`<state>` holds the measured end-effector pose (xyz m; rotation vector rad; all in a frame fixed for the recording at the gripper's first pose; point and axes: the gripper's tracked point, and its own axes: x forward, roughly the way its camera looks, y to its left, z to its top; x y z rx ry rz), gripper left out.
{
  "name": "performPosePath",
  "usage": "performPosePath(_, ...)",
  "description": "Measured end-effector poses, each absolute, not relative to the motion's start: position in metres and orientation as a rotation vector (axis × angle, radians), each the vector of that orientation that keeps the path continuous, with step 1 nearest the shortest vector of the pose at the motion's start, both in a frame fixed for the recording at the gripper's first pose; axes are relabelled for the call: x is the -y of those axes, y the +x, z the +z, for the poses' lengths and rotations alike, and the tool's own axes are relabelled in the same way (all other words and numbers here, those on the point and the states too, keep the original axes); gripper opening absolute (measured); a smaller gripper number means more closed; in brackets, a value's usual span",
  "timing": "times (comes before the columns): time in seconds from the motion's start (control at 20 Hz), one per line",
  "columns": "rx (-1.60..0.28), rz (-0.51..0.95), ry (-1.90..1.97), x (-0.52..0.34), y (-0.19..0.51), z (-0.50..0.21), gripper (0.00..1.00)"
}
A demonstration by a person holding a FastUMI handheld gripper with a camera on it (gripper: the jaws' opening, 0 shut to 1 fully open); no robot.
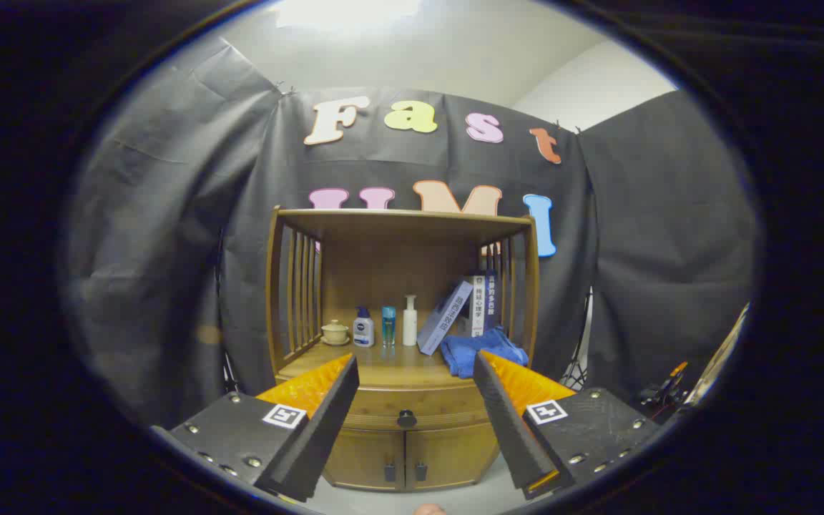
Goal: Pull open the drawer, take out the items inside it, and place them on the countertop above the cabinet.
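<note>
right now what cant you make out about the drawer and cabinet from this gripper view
- Drawer contents: hidden, its front is shut; knob lies between the open gripper fingers.
- Cabinet's lower corners: covered by the fingers.
- Bottles on the countertop: too small to identify.

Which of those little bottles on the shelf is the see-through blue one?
Find the wooden cabinet beyond the open gripper. On its countertop three bottles stand; the blue bottle is the middle one, the shortest, between two white ones.
</note>
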<state>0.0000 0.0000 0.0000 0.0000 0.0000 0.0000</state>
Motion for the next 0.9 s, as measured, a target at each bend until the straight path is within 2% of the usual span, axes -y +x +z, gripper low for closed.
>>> performPosePath(0.9,-0.027,-0.042,0.095,0.026,0.018,-0.019,0.97)
